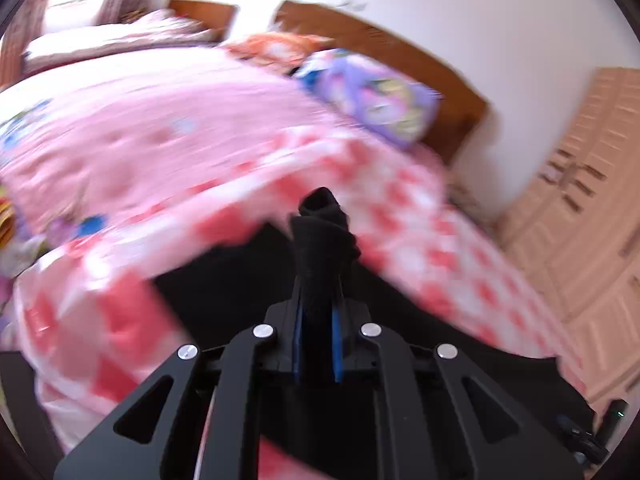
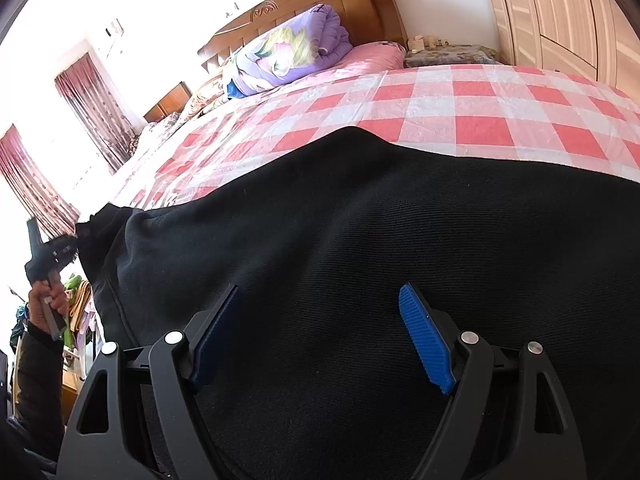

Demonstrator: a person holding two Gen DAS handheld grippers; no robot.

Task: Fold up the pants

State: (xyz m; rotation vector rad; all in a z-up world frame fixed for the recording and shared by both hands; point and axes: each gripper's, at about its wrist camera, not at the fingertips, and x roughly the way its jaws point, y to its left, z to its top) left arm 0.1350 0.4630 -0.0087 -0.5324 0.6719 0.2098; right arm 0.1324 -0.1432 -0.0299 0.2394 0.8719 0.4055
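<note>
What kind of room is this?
A bedroom, most likely: a big bed with a wooden headboard, a red-checked bedcover and a rolled purple quilt, with wardrobe doors beside it.

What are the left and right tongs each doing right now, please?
Left tongs: closed on a bunched fold of the black pants.
Right tongs: open, holding nothing, poised over the pants on the bed.

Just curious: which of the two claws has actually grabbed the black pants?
The left claw: it is shut on a bunched fold of the black pants. The right claw is open above them.
</note>
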